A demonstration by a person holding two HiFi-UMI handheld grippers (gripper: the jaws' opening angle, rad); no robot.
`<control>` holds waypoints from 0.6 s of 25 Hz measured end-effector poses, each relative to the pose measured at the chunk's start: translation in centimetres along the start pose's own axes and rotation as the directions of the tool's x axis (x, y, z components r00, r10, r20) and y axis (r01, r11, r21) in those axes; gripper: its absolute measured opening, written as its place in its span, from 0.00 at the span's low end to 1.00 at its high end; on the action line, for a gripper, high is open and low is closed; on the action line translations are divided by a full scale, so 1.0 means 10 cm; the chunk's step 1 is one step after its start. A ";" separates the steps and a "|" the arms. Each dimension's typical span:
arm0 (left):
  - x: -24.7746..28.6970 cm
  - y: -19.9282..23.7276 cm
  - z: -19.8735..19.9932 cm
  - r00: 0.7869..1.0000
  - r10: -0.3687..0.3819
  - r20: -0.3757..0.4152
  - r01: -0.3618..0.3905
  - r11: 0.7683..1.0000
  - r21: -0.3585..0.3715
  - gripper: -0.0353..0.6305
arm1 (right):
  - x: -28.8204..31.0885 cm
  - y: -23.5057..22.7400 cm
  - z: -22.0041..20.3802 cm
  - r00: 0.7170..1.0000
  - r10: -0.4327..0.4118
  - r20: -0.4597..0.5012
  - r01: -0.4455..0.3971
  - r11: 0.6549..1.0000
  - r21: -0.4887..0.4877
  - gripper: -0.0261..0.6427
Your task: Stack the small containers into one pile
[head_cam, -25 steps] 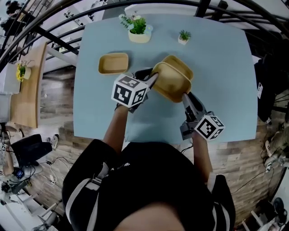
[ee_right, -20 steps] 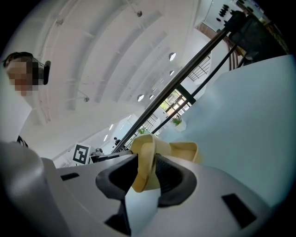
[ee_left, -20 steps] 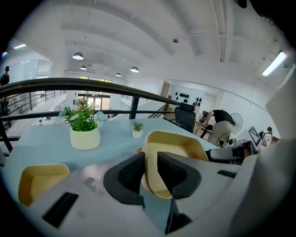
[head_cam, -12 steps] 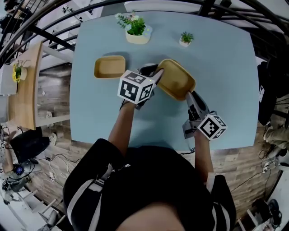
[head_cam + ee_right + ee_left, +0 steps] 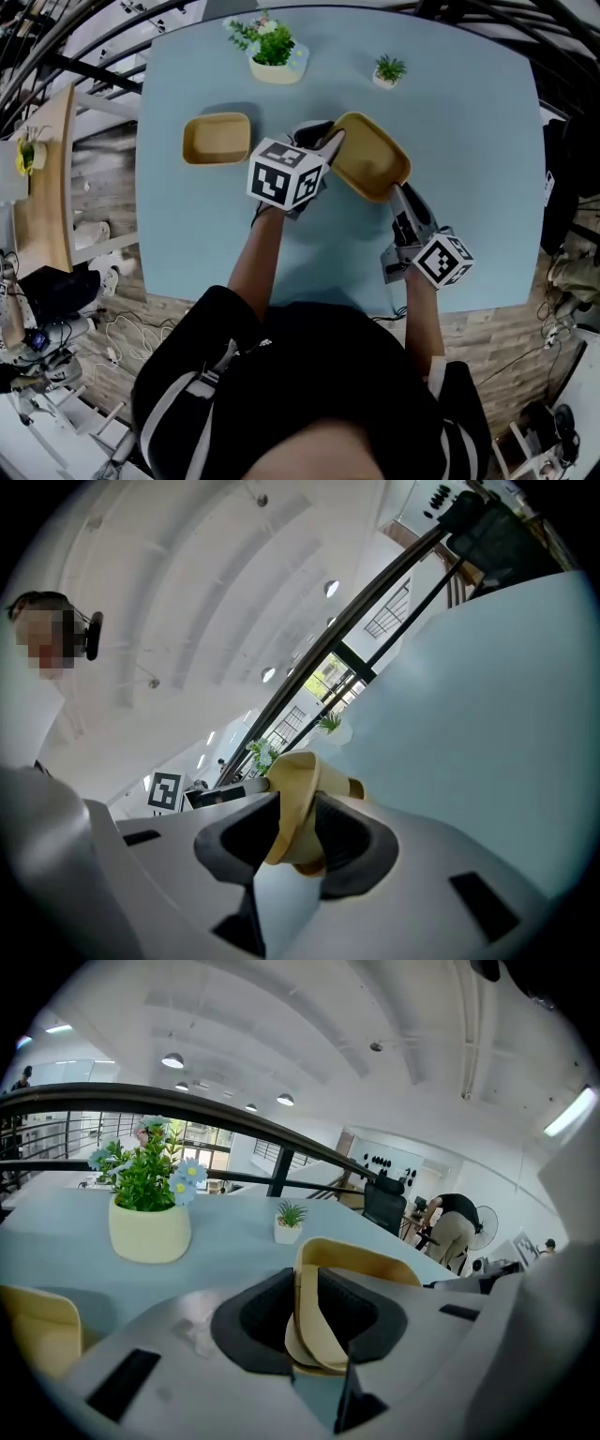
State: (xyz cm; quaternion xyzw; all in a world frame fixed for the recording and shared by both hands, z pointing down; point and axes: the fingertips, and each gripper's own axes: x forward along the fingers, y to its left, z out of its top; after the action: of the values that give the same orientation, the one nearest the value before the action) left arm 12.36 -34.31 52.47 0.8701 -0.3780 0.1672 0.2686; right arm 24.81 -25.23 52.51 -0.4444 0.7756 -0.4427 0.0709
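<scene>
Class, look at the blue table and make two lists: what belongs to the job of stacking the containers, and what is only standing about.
Belongs to the job:
- held tan container, gripped at its rim by the left gripper and the right gripper
- loose tan container, off to the left

Only standing about:
- flowering plant in a cream pot
- small plant in a white pot

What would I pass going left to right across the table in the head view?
Lone container → flower pot → nested containers. The small plant overlaps those containers sideways, so it is left out.
</scene>
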 end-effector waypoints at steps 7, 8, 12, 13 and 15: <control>0.08 0.13 -0.12 0.999 0.007 -0.036 -0.007 1.000 -0.004 0.17 | 0.12 -0.10 -0.06 1.000 -0.020 -0.018 0.021 1.000 0.020 0.22; 0.09 0.14 -0.14 0.999 0.010 -0.045 -0.010 1.000 0.001 0.17 | 0.13 -0.11 -0.05 1.000 -0.020 -0.018 0.020 1.000 0.019 0.22; 0.13 0.15 -0.22 0.997 0.022 -0.072 -0.021 1.000 0.008 0.17 | 0.13 -0.14 -0.09 0.999 -0.030 -0.039 0.030 1.000 0.005 0.22; 0.13 0.16 -0.23 0.997 0.023 -0.072 -0.022 1.000 0.007 0.17 | 0.13 -0.14 -0.10 0.999 -0.032 -0.043 0.032 0.999 0.002 0.22; 0.14 0.17 -0.24 0.997 0.025 -0.070 -0.025 1.000 0.006 0.17 | 0.14 -0.15 -0.11 0.998 -0.033 -0.044 0.033 0.999 -0.002 0.22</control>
State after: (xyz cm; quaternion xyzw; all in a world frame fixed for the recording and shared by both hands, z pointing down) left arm 11.79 -34.66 55.61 0.8596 -0.3786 0.2020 0.2775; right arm 24.33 -25.91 54.69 -0.4472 0.7698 -0.4531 0.0460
